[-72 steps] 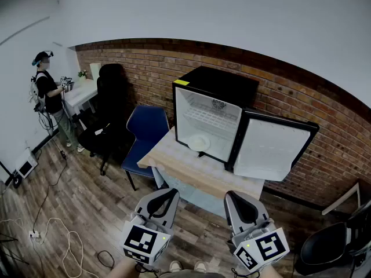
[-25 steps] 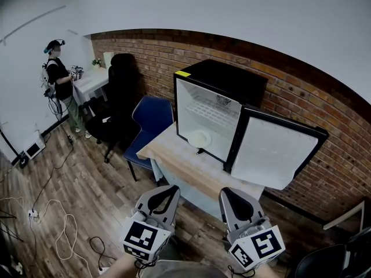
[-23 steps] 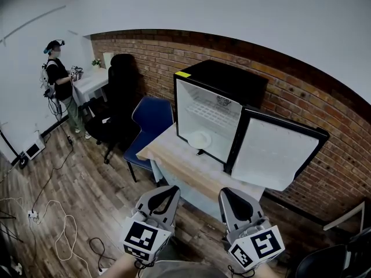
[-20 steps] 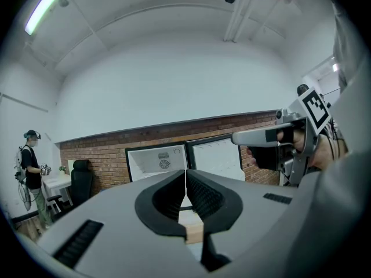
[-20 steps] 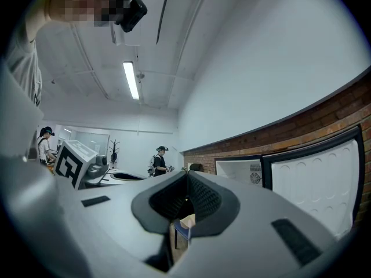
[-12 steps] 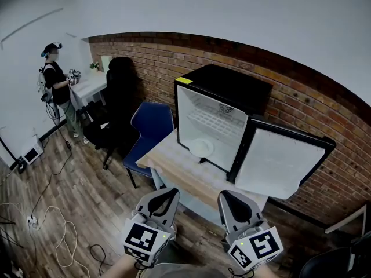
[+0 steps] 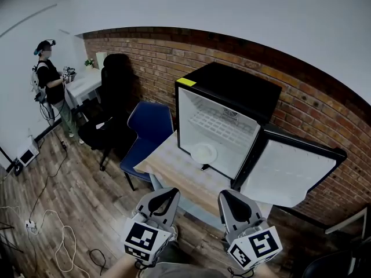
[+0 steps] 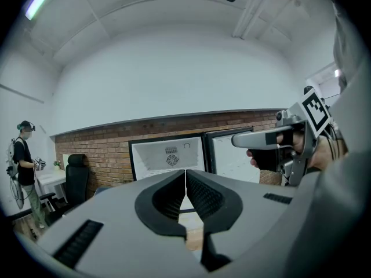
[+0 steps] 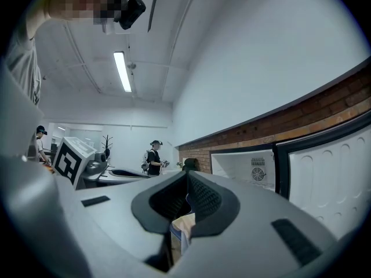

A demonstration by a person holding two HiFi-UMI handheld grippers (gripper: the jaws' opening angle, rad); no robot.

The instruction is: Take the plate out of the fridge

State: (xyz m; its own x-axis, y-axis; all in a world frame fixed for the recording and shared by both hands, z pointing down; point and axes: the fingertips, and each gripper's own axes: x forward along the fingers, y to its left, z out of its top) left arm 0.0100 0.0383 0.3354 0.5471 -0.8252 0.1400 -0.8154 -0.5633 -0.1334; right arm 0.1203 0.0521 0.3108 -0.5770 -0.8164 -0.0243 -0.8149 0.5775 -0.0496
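Brick wall (image 7: 156, 51) runs behind everything I face. At the far left a person (image 7: 47, 74) in dark clothes and a headset stands at a white desk (image 7: 81, 87). Next comes a black office chair (image 7: 113, 117), then a blue chair (image 7: 148, 131) pushed against the left end of the wooden bench (image 7: 174, 171). Cables (image 7: 52, 225) snake over the plank floor below.

On the bench stands the black fridge (image 7: 232, 91). A yellow sticker (image 7: 186, 82) sits on its top front corner, its print too small for me to read. The white plate (image 7: 204, 153) lies flat on the fridge floor, near the front edge, under a wire shelf (image 7: 223, 126). The fridge door (image 7: 290, 174) hangs wide open to the right, its white inner face towards me.

Low in front of me, short of the bench, I hold both tools. My left claw (image 7: 168, 193) is clenched, pads pressed together on nothing. My right claw (image 7: 229, 194) is clenched too, tips meeting with nothing gripped. Each carries a cube of black-and-white square markers that bears no letters I can read.
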